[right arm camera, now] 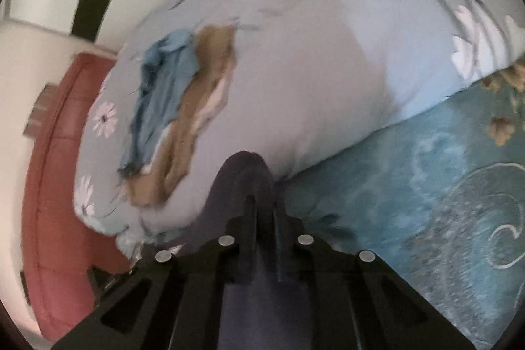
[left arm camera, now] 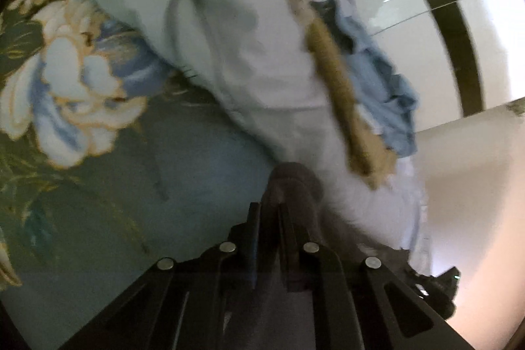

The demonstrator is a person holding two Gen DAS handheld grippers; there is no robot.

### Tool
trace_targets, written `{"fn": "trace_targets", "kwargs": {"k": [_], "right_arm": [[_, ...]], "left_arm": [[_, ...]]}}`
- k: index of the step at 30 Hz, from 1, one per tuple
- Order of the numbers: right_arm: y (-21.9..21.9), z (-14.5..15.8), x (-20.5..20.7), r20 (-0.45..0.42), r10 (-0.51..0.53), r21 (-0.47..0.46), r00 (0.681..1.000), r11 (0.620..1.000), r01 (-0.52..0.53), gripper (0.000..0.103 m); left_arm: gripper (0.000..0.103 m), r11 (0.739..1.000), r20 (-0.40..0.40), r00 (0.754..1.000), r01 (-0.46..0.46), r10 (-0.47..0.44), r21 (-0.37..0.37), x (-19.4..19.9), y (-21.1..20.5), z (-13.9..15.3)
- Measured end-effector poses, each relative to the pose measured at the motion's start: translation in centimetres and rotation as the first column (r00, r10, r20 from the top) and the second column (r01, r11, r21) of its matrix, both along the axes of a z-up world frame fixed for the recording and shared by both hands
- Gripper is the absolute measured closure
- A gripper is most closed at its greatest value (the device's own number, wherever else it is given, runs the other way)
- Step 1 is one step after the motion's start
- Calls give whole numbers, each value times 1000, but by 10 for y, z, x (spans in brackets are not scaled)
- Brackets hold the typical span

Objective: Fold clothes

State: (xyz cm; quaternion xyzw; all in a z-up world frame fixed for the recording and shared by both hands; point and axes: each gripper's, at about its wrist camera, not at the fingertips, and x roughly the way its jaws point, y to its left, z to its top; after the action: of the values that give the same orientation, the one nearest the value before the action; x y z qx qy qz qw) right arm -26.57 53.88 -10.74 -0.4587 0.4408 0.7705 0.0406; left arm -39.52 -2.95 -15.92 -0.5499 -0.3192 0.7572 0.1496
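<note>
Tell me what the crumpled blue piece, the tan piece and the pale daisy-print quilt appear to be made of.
Crumpled blue piece: thin woven cloth, matte, probably cotton; it bunches into many small creases. Tan piece: soft matte fabric, weave lost to blur. Pale daisy-print quilt: smooth printed cloth over padding, judging by its puffy rounded edge.

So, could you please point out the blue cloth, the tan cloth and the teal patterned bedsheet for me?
blue cloth point(right arm camera: 164, 87): right wrist view, middle of its crumpled folds.
tan cloth point(left arm camera: 334, 81): left wrist view, midway along its long strip.
teal patterned bedsheet point(right arm camera: 410, 186): right wrist view, bare patch beside the swirl print.
</note>
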Motion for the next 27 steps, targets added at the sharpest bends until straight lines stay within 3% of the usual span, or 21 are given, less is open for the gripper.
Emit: {"fn": "trace_targets", "kwargs": {"k": [4, 9, 12, 14, 16, 20, 24, 27], "right_arm": [[3, -38, 9, 98, -44, -55, 994, 997, 49, 95], [3, -50, 17, 90, -49, -126, 995, 990, 60, 91], [7, -36, 27, 32, -34, -123, 999, 992, 37, 91], [8, -23, 40, -14, -20, -107, 1000, 994, 19, 77], [7, -15, 62, -51, -1, -90, 999, 996, -4, 48], [2, -28, 111, -35, 45, -134, 998, 990, -49, 35], [-6, -48, 153, -12, 21, -224, 1000, 974, -23, 25], [-16, -62, 172, -12, -15, -298, 1000, 954, 11, 23]], "left_arm": [[92, 1000, 73, 997, -4, 5, -11, 6, 0, -22], [86, 997, 113, 993, 11, -19, 74, 23, -13, -23], [64, 992, 82, 996, 24, -34, 124, 40, -29, -7], [54, 994, 31, 999, 31, -34, 106, 60, -41, 8], [37, 996, 9, 999, 38, -39, 75, 80, -44, 15], [34, 998, 50, 998, 24, -27, 57, 127, -56, 4], [34, 989, 116, 993, -29, 12, 143, 167, -51, -21], [34, 974, 144, 989, -74, 43, 214, 182, -41, -28]]}}
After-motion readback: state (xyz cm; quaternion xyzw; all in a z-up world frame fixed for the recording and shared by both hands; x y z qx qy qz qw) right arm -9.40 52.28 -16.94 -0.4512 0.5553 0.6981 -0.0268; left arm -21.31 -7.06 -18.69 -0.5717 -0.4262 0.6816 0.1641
